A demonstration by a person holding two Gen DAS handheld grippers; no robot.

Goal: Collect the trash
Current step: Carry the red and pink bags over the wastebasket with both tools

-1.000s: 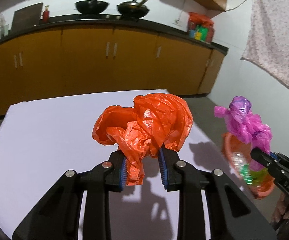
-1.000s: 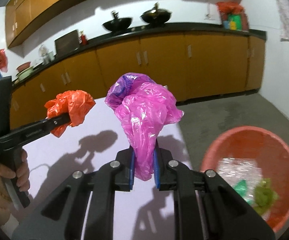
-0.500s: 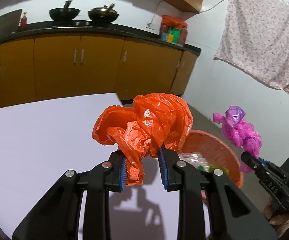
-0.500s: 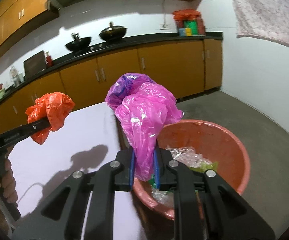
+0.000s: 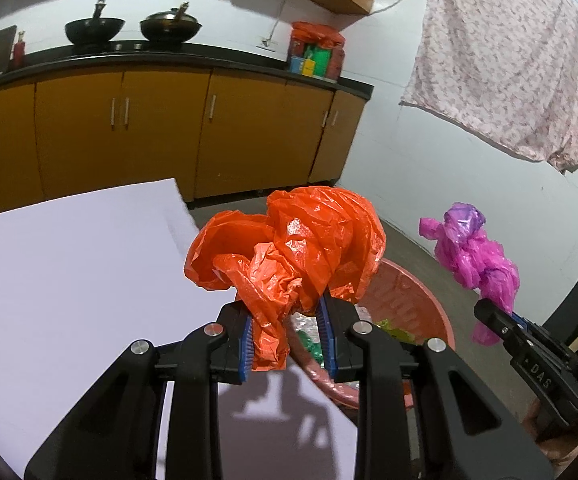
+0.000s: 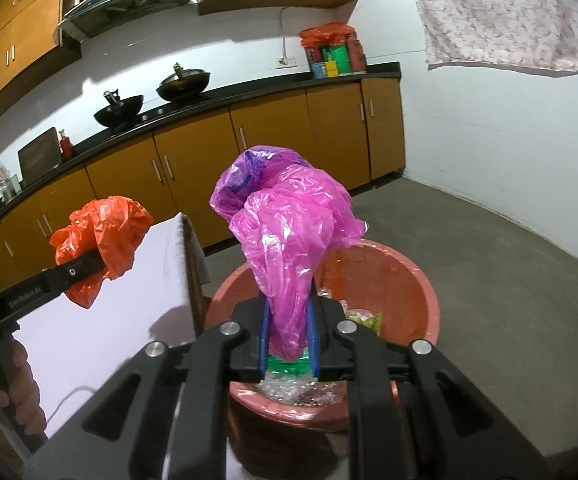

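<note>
Left gripper [image 5: 287, 340] clamps a crumpled orange bag [image 5: 289, 256], bunched above its fingers. Right gripper [image 6: 289, 344] clamps a crumpled pink bag [image 6: 285, 240]. The red tub [image 6: 421, 280], trash inside, sits directly below and ahead of the right gripper, beside the white table [image 5: 69, 264].

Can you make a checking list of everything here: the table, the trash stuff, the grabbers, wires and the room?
Surface: white table, bare where visible.
Job's things: orange bag, pink bag, red tub on the floor holding wrappers.
Clutter: nothing seen on the table.
Grippers: left hand-held gripper shut on orange bag; right hand-held gripper shut on pink bag, above the tub.
Cables: thin cord on the table edge.
Surroundings: counter with two woks, hanging cloth.
</note>
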